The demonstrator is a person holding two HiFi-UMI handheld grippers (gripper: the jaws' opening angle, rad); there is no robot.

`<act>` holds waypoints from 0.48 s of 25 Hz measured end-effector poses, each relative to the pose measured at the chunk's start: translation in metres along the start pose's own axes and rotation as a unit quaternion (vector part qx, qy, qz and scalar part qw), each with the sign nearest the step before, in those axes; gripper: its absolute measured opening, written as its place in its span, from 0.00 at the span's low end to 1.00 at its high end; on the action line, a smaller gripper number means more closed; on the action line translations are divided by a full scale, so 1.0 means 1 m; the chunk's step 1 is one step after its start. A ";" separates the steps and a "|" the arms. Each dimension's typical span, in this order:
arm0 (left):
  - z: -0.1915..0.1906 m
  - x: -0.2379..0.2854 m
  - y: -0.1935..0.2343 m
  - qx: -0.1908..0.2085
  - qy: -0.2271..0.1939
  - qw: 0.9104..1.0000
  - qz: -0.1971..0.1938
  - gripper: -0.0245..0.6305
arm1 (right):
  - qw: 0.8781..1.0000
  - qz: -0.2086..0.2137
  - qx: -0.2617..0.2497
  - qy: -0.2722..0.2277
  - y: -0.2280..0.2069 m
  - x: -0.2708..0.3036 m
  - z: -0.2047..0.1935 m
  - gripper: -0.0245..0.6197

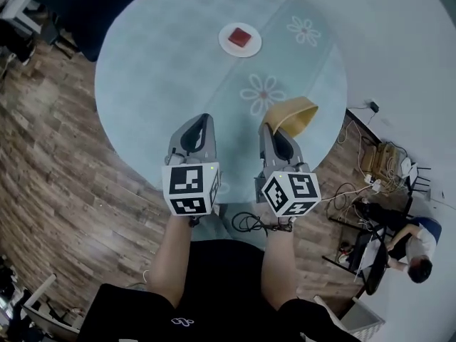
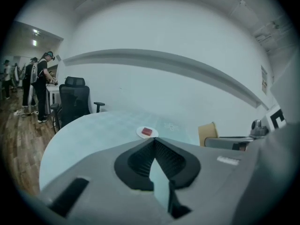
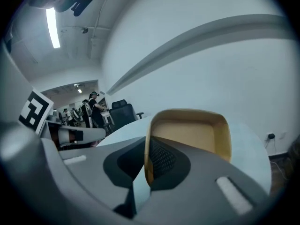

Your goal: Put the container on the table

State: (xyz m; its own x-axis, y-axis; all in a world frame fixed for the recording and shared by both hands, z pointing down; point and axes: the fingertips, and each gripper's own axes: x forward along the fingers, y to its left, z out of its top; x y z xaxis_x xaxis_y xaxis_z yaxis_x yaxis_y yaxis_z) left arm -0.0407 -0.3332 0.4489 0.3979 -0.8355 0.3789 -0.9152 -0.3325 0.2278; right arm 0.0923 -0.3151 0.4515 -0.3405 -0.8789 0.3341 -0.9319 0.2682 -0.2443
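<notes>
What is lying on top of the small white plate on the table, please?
A red block sits on the plate; the plate's middle beneath it is covered.

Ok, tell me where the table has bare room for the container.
The table is bare left of the plate, out to its rim, and between the plate and the container in the right gripper. Only the plate's spot is taken.

Your left gripper, right gripper: grey shells, black ribbed pads, white marker cubes. Your clothing: black.
</notes>
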 end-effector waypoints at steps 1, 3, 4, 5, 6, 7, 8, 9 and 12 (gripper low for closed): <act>-0.003 0.007 0.003 -0.004 0.006 1.000 0.004 0.04 | 1.000 0.006 -0.007 0.017 -0.003 0.010 -0.006 0.06; -0.003 0.017 0.014 -0.010 0.012 1.000 0.016 0.04 | 0.998 0.026 -0.030 0.053 -0.003 0.034 -0.018 0.06; -0.001 0.020 0.021 -0.012 0.013 1.000 0.024 0.04 | 0.995 0.041 -0.049 0.075 -0.001 0.049 -0.026 0.06; 0.000 0.022 0.028 -0.013 0.013 0.999 0.032 0.04 | 0.990 0.060 -0.074 0.100 0.002 0.063 -0.033 0.06; 0.001 0.023 0.034 -0.015 0.013 0.999 0.038 0.04 | 0.983 0.083 -0.104 0.130 0.006 0.078 -0.043 0.06; 0.001 0.022 0.038 -0.016 0.014 0.999 0.044 0.04 | 0.971 0.105 -0.138 0.163 0.010 0.093 -0.054 0.06; 0.000 0.022 0.041 -0.017 0.015 0.999 0.050 0.04 | 0.957 0.126 -0.174 0.196 0.013 0.108 -0.066 0.06; 0.000 0.022 0.044 -0.017 0.018 0.998 0.054 0.04 | 0.940 0.144 -0.210 0.228 0.015 0.121 -0.078 0.07; 0.000 0.023 0.055 -0.017 0.023 0.997 0.066 0.04 | 0.876 0.179 -0.314 0.319 0.018 0.151 -0.112 0.07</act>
State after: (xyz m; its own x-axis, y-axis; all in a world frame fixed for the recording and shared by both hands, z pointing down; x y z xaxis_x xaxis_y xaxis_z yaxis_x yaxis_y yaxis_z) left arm -0.0817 -0.3706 0.4699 0.2772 -0.8500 0.4480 -0.9575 -0.2057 0.2023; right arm 0.0103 -0.3988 0.5996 -0.4400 -0.3485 0.8276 -0.5675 0.8222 0.0446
